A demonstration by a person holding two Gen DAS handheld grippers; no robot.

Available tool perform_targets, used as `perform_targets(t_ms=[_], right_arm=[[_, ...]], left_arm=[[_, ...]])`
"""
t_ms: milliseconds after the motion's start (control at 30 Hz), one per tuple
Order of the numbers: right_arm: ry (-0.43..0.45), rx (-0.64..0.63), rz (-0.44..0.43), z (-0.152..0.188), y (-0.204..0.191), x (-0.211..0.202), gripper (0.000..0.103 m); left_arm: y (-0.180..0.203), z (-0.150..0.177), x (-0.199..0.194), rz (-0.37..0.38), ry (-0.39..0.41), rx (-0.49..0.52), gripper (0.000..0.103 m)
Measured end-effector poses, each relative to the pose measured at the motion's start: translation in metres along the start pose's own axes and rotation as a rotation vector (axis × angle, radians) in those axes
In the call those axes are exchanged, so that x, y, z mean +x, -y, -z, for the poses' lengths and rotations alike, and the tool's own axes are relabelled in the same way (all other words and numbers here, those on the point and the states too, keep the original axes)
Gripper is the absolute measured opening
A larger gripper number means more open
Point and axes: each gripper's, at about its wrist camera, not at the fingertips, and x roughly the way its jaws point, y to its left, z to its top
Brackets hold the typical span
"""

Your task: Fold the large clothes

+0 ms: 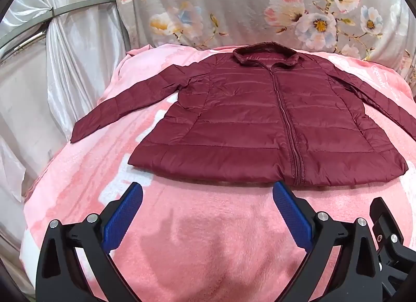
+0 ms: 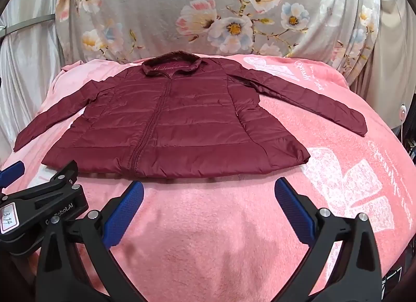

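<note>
My left hand-held gripper [image 1: 207,192] has its blue pads spread as wide as they go, with nothing between them and only the pink blanket [image 1: 208,244] beneath; the tips stop just short of the hem of the maroon jacket [image 1: 260,125]. My right hand-held gripper [image 2: 209,192] is equally wide apart and empty, also poised over the blanket [image 2: 208,237] just short of the hem. The jacket [image 2: 166,125] lies flat on the blanket, front side up, zipped closed, collar toward the floral cloth [image 1: 247,10] at the back, both sleeves spread out to the sides. From the left wrist I see the whole left sleeve [image 1: 124,104] out to its cuff, plus white satin drapes [image 1: 65,68] beyond the blanket's edge, while the other sleeve runs out of frame. From the right wrist I see the right sleeve [image 2: 312,99] in full, white print on the blanket [image 2: 345,187], and the left hand-held gripper's body [image 2: 39,198] at the lower left.
</note>
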Motion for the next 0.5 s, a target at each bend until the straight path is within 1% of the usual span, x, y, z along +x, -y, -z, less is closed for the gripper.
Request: perform_targets(t_ms=[33, 233, 267, 300, 467, 500], right_arm=[[-0.001, -0.001, 0.000, 0.000, 0.000, 0.000, 0.098], [0.007, 0.004, -0.002, -0.001, -0.002, -0.004, 0.098], [0.012, 0.005, -0.005, -0.004, -0.001, -0.013, 0.098], [0.011, 0.004, -0.007, -0.005, -0.002, -0.013, 0.098], [0.015, 0.006, -0.002, -0.005, -0.008, -0.011, 0.098], [0.014, 0.007, -0.007, -0.004, -0.003, -0.010, 0.098]], left_arm=[[-0.001, 0.000, -0.001, 0.008, 0.006, -0.015, 0.098], [0.002, -0.001, -0.001, -0.001, 0.013, -0.017, 0.097], [0.003, -0.002, -0.001, -0.001, 0.015, -0.018, 0.097], [-0.002, 0.001, -0.001, 0.009, 0.004, -0.017, 0.097], [-0.002, 0.001, -0.001, 0.005, 0.007, -0.019, 0.097], [-0.003, 0.000, -0.002, 0.007, 0.007, -0.017, 0.097]])
